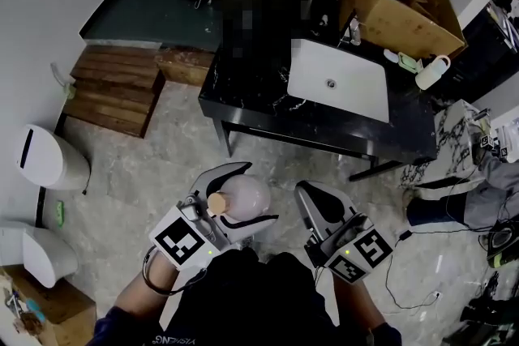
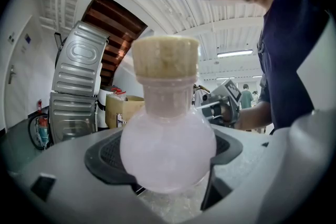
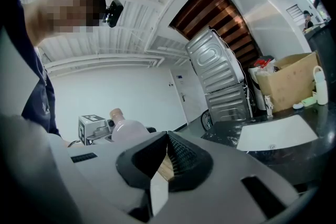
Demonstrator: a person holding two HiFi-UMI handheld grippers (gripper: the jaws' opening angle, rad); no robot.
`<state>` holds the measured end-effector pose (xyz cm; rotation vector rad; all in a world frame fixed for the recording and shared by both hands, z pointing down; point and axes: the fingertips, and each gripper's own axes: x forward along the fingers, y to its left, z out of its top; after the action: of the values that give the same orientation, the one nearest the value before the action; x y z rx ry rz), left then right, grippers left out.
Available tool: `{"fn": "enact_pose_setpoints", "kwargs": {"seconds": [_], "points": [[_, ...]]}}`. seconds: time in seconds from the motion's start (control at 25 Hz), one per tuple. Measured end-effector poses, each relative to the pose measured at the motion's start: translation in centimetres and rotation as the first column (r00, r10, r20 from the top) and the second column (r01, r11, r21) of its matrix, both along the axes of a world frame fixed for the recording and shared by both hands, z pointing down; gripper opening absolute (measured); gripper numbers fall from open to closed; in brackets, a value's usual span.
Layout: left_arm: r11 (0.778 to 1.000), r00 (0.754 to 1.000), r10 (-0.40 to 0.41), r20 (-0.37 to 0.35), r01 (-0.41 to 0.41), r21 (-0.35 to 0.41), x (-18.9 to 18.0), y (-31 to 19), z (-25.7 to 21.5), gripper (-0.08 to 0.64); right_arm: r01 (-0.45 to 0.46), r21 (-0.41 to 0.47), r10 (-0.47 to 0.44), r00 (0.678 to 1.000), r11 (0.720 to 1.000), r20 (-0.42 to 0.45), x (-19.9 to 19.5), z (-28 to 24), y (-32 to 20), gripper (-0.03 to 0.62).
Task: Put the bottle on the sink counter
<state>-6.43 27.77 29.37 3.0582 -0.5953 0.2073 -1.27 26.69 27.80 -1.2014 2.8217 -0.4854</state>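
A round, pale pink bottle [image 1: 243,198] with a cork stopper [image 1: 216,202] sits between the jaws of my left gripper [image 1: 237,197], which is shut on its belly. In the left gripper view the bottle [image 2: 168,152] fills the middle, cork [image 2: 165,57] pointing up. My right gripper [image 1: 318,208] is beside it on the right, shut and holding nothing; its pads [image 3: 176,157] meet at the tip. Both grippers hang above the floor, short of the black sink counter [image 1: 243,97] with its white basin [image 1: 339,79].
On the counter's far right stand a cardboard box [image 1: 397,0] and a white bottle [image 1: 432,71]. Wooden steps [image 1: 113,89] lie to the left, with a white bin [image 1: 49,158] nearer. Cables and gear [image 1: 478,231] lie on the floor at right.
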Motion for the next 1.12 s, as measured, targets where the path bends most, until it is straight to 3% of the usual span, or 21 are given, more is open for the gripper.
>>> {"fn": "enact_pose_setpoints", "kwargs": {"seconds": [0.76, 1.12], "points": [[0.999, 0.999, -0.041, -0.002, 0.040, -0.033, 1.4, -9.9, 1.9, 0.402, 0.030, -0.008, -0.030, 0.999, 1.000, -0.012, 0.9, 1.8, -10.1, 0.026], [0.994, 0.996, -0.093, 0.010, 0.093, -0.057, 4.5, -17.5, 3.0, 0.402, 0.072, -0.014, -0.073, 0.997, 0.997, -0.027, 4.1, 3.0, -17.6, 0.026]]}}
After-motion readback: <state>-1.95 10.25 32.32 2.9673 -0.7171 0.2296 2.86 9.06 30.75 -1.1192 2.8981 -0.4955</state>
